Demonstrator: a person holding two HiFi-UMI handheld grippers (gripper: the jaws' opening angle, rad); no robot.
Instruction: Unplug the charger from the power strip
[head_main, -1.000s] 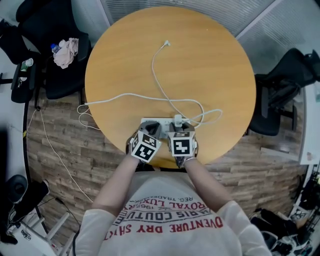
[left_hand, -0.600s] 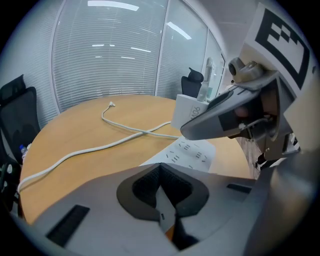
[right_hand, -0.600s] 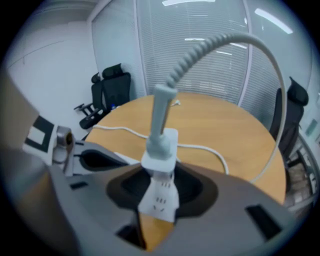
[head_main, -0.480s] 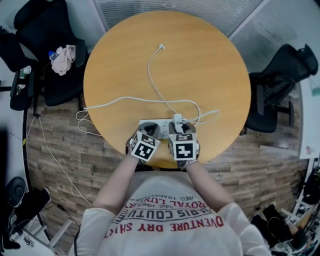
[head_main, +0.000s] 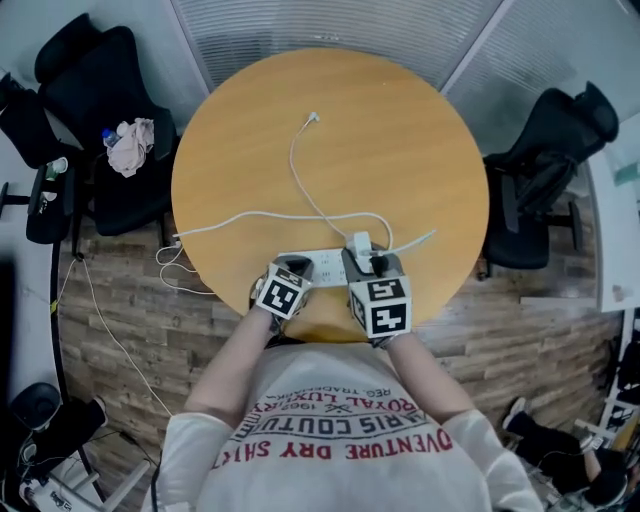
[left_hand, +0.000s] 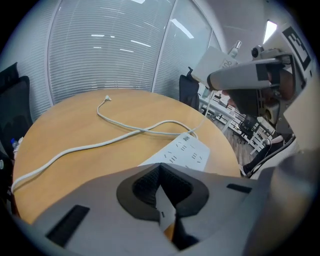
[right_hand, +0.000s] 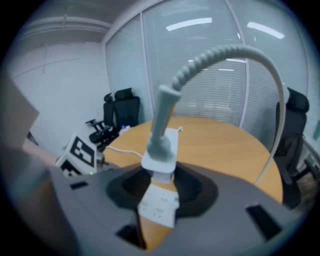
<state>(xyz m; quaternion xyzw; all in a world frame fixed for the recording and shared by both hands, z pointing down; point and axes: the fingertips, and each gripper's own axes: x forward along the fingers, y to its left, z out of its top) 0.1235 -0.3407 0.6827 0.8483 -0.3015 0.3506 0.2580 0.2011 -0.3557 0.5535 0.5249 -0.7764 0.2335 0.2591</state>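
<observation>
**A:** At the near edge of the desk (head_main: 420, 140), the left tongs (left_hand: 160, 166) are closed, tips pressing down on the power strip (left_hand: 189, 151).

**B:** And the right tongs (right_hand: 160, 180)?

**A:** Clamped on the charger (right_hand: 161, 150), and risen since a second ago. It looks clear of the strip, so unplugged, I judge. Its cable (head_main: 298, 170) trails toward the far edge.

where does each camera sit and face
Head view: on the head, steeply down at the table; shirt, forearms, left gripper, right gripper show.
Left gripper view: on that gripper, along its jaws, shut on the power strip.
Right gripper view: on that gripper, along its jaws gripping the charger.
Both gripper views share the power strip.
</observation>
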